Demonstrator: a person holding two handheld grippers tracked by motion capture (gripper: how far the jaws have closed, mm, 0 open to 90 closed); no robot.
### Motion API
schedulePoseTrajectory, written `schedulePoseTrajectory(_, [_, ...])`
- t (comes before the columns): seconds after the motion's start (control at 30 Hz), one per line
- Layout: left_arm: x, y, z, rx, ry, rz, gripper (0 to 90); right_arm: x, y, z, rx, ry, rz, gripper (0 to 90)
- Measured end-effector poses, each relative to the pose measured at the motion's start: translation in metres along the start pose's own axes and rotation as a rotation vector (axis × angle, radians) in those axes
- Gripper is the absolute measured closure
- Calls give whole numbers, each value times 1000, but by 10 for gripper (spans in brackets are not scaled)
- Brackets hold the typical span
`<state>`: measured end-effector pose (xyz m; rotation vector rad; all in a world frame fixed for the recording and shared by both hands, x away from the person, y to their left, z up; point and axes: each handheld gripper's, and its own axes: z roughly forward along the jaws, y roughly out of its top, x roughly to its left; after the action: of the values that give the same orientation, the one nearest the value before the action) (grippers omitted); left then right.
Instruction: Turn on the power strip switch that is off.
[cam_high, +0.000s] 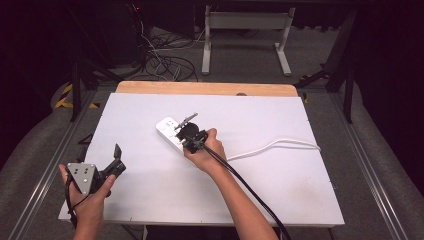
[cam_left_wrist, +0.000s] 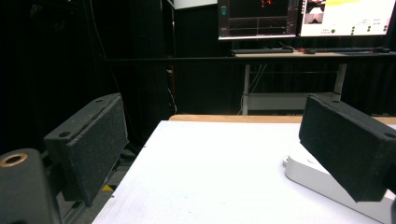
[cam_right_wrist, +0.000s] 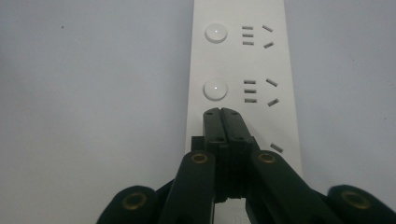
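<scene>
A white power strip (cam_high: 167, 130) lies at the middle of the white table (cam_high: 150, 185); its white cord (cam_high: 280, 144) runs off to the right. My right gripper (cam_high: 183, 137) is shut, tips down on the strip. In the right gripper view the closed tips (cam_right_wrist: 222, 114) rest on the power strip (cam_right_wrist: 243, 60) just below two round buttons (cam_right_wrist: 215, 89), each beside its sockets. My left gripper (cam_high: 119, 159) is open near the table's front left corner, holding nothing. In the left gripper view its pads (cam_left_wrist: 91, 144) stand wide apart, with the strip's end (cam_left_wrist: 317, 179) behind the right pad.
A wooden strip (cam_high: 205, 88) edges the table's far side. Beyond it stand a white desk frame (cam_high: 245, 30) and tangled floor cables (cam_high: 165, 62). Monitors (cam_left_wrist: 303, 18) glow on a desk at the back. The right gripper's black cable (cam_high: 250, 190) trails toward the front edge.
</scene>
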<state>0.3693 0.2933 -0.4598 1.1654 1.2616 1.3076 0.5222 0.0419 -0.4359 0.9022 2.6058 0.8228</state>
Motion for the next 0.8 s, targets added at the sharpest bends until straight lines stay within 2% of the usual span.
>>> schedulePoseTrajectory(0.1, [0, 0, 0, -1, 0, 11, 84, -1, 1, -7, -39, -6, 2, 900])
schedulePoseTrajectory(0.23, [1, 0, -1, 0, 0, 5, 84, -5, 2, -18, -68, -14, 6, 900])
schedulePoseTrajectory(0.3, [1, 0, -1, -1, 3, -3, 84, -11, 1, -30, -97, -11, 11, 900])
schedulePoseTrajectory(0.43, [1, 0, -1, -3, 8, -2, 84, -25, -4, -51, -164, -4, 54, 900])
schedulePoseTrajectory(0.53, [0, 0, -1, 0, 3, 4, 84, -33, -9, -66, -214, -4, 59, 900])
schedulePoseTrajectory(0.57, [0, 0, -1, 0, 3, 7, 84, -37, -14, -78, -256, -6, 47, 900])
schedulePoseTrajectory(0.6, [-1, 0, -1, 4, -4, 2, 84, -37, -14, -78, -256, -6, 47, 900])
schedulePoseTrajectory(0.63, [-2, 0, -1, 1, -4, 5, 84, -39, -16, -84, -280, -8, 40, 900])
schedulePoseTrajectory(0.73, [-2, 0, -2, 0, -1, 8, 84, -49, -25, -107, -356, -7, 55, 900])
schedulePoseTrajectory(0.77, [-2, 0, -2, 1, -2, 5, 84, -57, -32, -123, -398, -10, 68, 900])
schedulePoseTrajectory(0.8, [-2, 0, -2, 3, -1, 4, 84, -57, -32, -123, -398, -10, 68, 900])
